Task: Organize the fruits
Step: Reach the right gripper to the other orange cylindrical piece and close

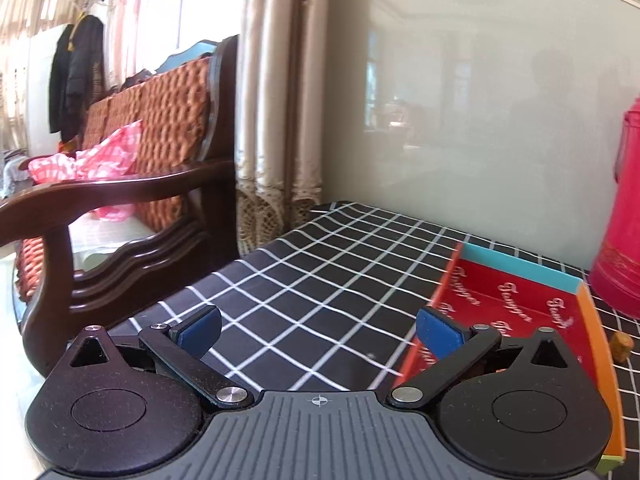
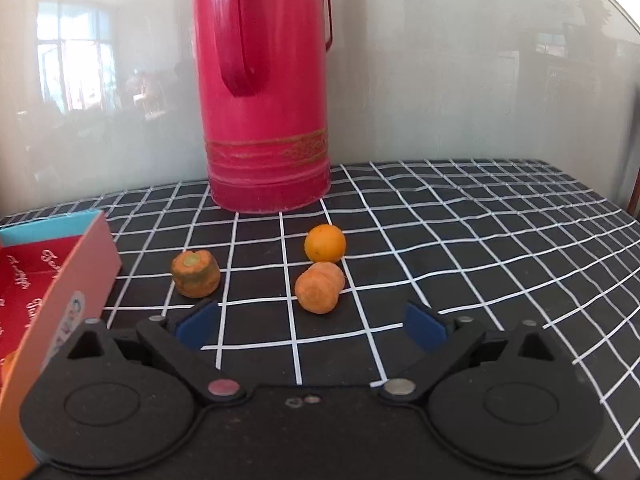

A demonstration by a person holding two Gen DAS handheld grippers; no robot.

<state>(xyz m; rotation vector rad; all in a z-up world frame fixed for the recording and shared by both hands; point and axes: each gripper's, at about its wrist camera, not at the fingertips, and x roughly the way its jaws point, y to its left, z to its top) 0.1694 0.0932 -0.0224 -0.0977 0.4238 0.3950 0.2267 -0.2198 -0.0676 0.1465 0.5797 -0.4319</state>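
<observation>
In the right wrist view a small orange [image 2: 325,243] lies on the checked tablecloth, touching a carrot chunk [image 2: 319,287] just in front of it. A second carrot chunk with a green top [image 2: 195,273] stands to the left. My right gripper [image 2: 311,327] is open and empty, just short of the nearer chunk. A shallow box with a red inside [image 2: 76,264] stands at the left; it also shows in the left wrist view [image 1: 520,304]. My left gripper [image 1: 318,330] is open and empty above the cloth, left of the box. A carrot piece [image 1: 622,345] lies right of the box.
A tall red thermos jug [image 2: 266,92] stands behind the fruit against a glossy wall; it also shows in the left wrist view [image 1: 622,216]. A wooden armchair [image 1: 120,184] with a pink cloth stands off the table's left edge. Black checked cloth [image 2: 480,240] stretches right.
</observation>
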